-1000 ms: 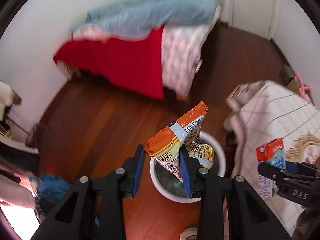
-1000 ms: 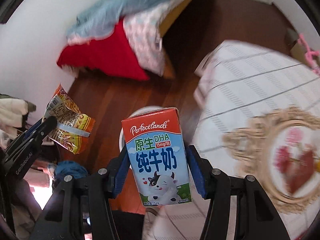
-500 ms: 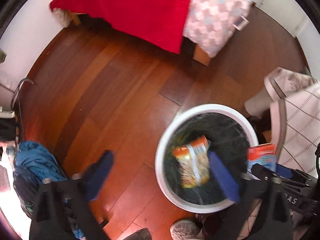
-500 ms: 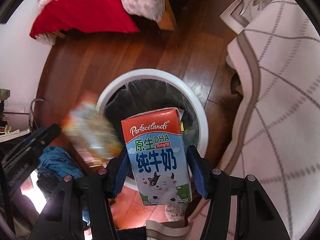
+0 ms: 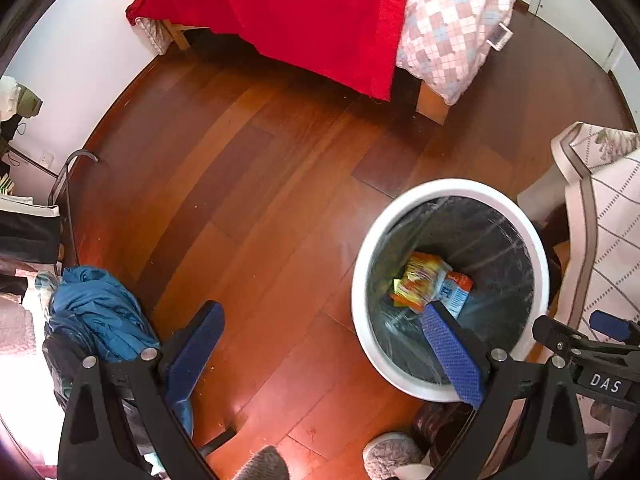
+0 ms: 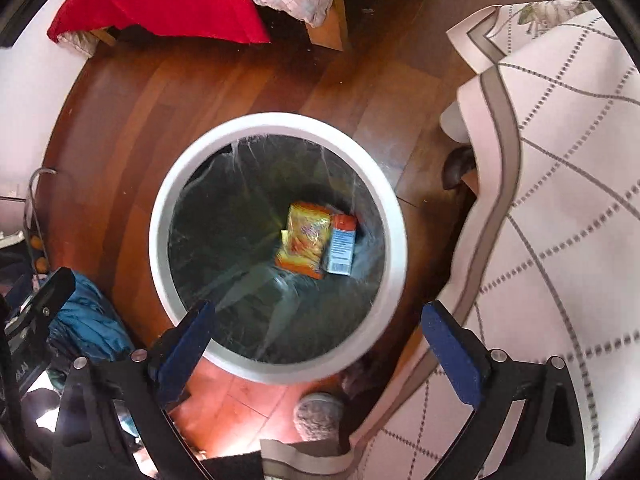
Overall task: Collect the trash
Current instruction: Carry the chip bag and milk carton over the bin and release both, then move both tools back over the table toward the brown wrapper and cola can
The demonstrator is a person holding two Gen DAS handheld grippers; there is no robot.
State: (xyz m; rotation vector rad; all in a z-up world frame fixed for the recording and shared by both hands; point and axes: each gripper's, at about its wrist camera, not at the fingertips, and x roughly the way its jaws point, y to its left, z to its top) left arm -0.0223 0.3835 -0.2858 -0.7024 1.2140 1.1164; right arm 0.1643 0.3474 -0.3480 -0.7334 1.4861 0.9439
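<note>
A white round trash bin (image 6: 160,216) with a dark liner stands on the wooden floor; it also shows in the left wrist view (image 5: 360,264). An orange-yellow snack packet (image 6: 302,240) and a milk carton (image 6: 340,248) lie at its bottom, side by side; the packet (image 5: 414,280) and the carton (image 5: 454,292) also show in the left wrist view. My right gripper (image 6: 316,344) is open and empty above the bin's near rim. My left gripper (image 5: 324,344) is open and empty, its right finger over the bin and its left finger over the floor.
A table with a white checked cloth (image 6: 560,240) stands right of the bin. A bed with a red blanket (image 5: 312,12) is at the far side. Blue clothing (image 5: 100,312) is piled at the left. Grey slippers (image 5: 392,456) lie near the bin.
Both grippers opened. The snack packet dropped from the left gripper into the bin, then the milk carton dropped from the right gripper. Both views tilted down toward the bin.
</note>
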